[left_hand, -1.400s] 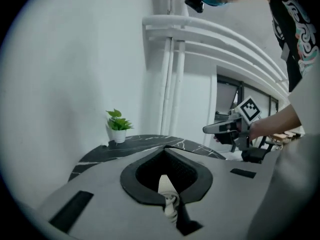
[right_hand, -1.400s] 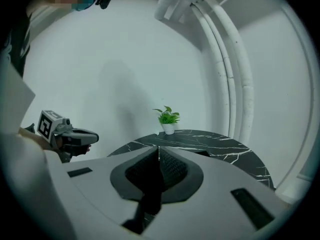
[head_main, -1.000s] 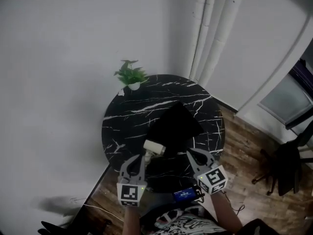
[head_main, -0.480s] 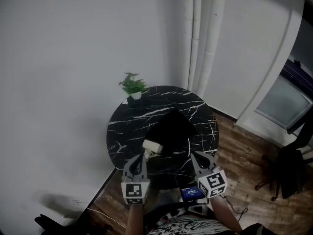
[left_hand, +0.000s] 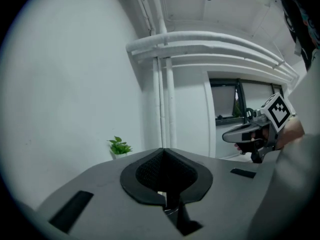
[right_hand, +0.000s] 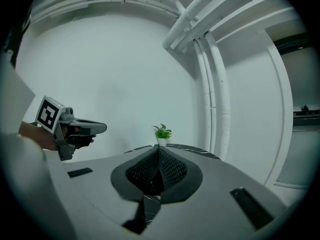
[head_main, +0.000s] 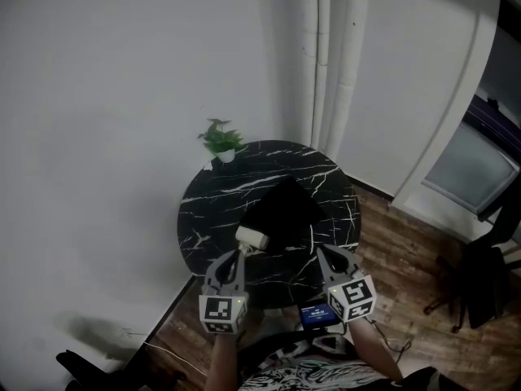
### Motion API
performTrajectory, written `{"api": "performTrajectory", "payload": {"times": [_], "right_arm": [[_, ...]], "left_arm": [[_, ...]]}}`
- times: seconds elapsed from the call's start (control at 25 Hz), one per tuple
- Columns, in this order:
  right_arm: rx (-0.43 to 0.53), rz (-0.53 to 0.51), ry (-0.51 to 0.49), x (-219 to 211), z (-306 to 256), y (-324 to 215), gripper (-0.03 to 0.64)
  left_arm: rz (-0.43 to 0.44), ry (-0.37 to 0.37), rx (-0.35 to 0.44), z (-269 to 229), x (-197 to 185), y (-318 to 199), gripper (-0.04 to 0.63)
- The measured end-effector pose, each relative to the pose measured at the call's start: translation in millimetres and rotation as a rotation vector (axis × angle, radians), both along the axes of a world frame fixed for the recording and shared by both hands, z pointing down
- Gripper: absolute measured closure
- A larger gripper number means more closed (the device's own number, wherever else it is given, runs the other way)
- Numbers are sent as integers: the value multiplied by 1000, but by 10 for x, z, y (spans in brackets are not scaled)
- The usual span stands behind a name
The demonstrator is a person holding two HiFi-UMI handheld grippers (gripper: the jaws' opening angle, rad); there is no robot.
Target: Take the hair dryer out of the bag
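A black bag (head_main: 282,213) lies in the middle of the round black marble table (head_main: 213,197). A white hair dryer (head_main: 252,237) rests at the bag's near left edge. My left gripper (head_main: 238,254) hovers just short of the dryer, jaws shut with nothing between them; whether it touches the dryer I cannot tell. My right gripper (head_main: 320,252) hangs at the bag's near right, also shut and empty. In the left gripper view the shut left gripper (left_hand: 163,151) points level at the wall. The right gripper view shows the same for the right gripper (right_hand: 159,148).
A small potted plant (head_main: 221,140) stands at the table's far left rim, near the white wall. White pipes (head_main: 334,63) run up the corner behind. A dark chair (head_main: 480,279) stands on the wooden floor to the right. A blue-lit device (head_main: 318,314) hangs near the person's body.
Both grippers have lifted a little and shifted along the table's near edge, still shut. The head view has swung up, showing more wall. The bag and dryer lie as before.
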State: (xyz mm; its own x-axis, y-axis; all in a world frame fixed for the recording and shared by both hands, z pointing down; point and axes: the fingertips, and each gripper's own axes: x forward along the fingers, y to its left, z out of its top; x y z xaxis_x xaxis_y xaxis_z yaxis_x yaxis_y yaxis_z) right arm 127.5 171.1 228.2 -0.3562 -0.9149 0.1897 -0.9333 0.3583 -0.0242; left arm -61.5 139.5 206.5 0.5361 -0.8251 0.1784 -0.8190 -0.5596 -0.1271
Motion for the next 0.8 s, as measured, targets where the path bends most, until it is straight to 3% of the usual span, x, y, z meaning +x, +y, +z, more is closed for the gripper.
{"api": "performTrajectory", "payload": {"times": [0.8], "right_arm": [[-18, 10, -16, 121, 96, 98, 599]], "left_arm": [[1, -27, 13, 3, 103, 56, 581]]}}
